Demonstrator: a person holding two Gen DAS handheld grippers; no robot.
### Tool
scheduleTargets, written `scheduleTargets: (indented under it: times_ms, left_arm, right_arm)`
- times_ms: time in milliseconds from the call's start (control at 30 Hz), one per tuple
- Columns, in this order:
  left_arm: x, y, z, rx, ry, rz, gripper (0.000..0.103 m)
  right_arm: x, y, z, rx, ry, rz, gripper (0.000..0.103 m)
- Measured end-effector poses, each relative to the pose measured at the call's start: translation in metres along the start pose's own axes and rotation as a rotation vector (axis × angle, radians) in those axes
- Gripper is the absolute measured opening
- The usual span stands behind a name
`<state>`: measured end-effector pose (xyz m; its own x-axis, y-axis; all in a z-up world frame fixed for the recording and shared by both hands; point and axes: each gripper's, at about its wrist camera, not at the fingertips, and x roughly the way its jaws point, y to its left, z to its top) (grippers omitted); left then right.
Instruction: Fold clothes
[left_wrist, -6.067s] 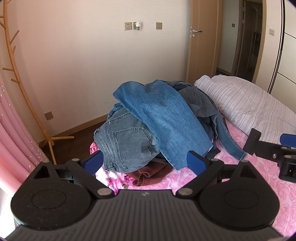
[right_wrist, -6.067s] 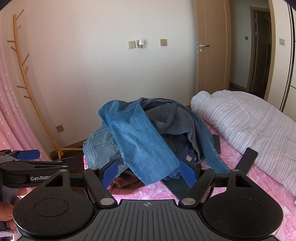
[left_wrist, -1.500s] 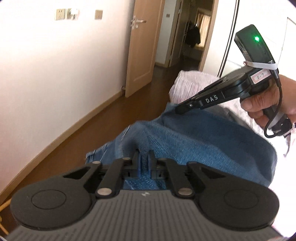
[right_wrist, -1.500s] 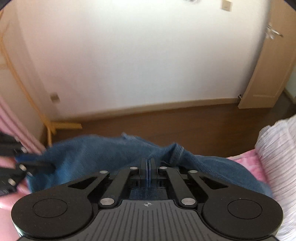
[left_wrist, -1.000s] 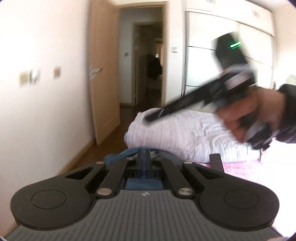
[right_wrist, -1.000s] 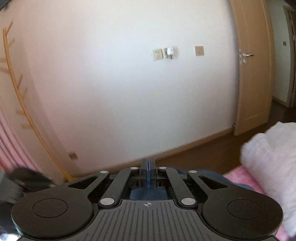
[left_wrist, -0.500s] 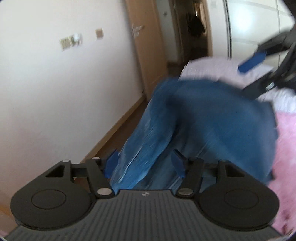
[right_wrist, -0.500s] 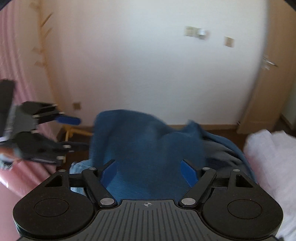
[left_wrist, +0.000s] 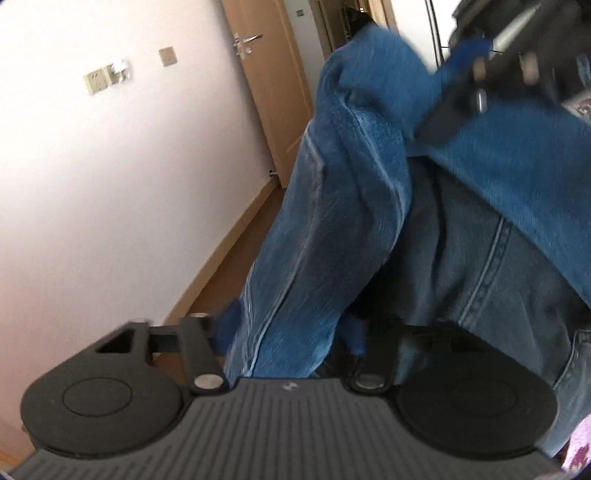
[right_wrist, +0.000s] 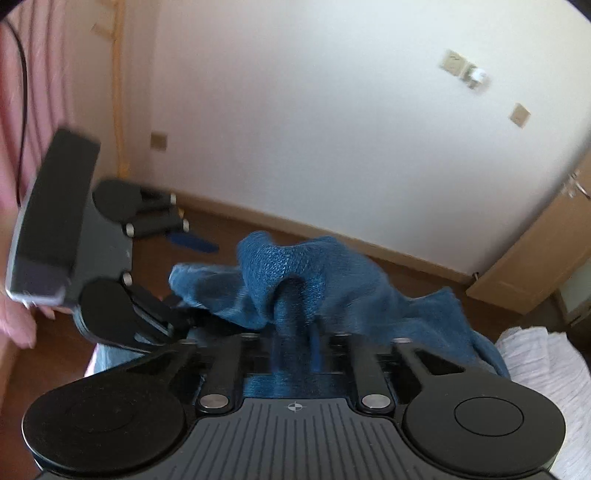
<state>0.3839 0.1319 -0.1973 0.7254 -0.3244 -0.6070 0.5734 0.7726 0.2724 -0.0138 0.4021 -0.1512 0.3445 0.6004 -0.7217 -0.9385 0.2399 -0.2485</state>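
The right gripper, its jaws having just been closing, pinches a raised fold of the blue jeans close in front of its own body. The left gripper has likewise been narrowing around a hanging denim leg whose fabric fills the gap, though blur hides whether the pads press. Both likely seek fresh holds to spread the jeans above the denim pile beyond.

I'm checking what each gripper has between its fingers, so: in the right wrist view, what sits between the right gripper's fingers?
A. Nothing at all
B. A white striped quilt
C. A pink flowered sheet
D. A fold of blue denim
D: a bunched fold of the blue jeans runs down between the narrowly spaced fingers of the right gripper, whose jaws have just been closing.
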Motion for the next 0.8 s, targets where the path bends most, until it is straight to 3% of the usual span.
scheduleTargets:
  times_ms: [33, 67, 333, 533, 633, 800]
  left_arm:
    - [-0.003, 0.001, 0.003, 0.009, -0.008, -0.001, 0.012]
    - [-0.005, 0.003, 0.009, 0.013, -0.019, 0.005, 0.007]
    - [-0.053, 0.021, 0.096, 0.046, -0.197, 0.056, 0.005]
    - [-0.11, 0.006, 0.187, 0.135, -0.38, 0.112, 0.005]
    - [-0.146, -0.02, 0.228, 0.173, -0.485, 0.106, 0.004]
    - [-0.219, -0.097, 0.282, 0.247, -0.627, 0.031, 0.004]
  right_arm:
    - [-0.009, -0.008, 0.002, 0.036, -0.023, 0.001, 0.009]
    - [-0.017, -0.017, 0.005, 0.071, -0.044, -0.005, 0.009]
    - [-0.091, -0.077, 0.02, 0.302, -0.247, -0.081, 0.005]
    - [-0.181, -0.108, 0.022, 0.386, -0.429, -0.185, 0.005]
    - [-0.238, -0.115, 0.01, 0.413, -0.516, -0.254, 0.005]
    - [-0.358, -0.114, -0.03, 0.461, -0.661, -0.397, 0.005]
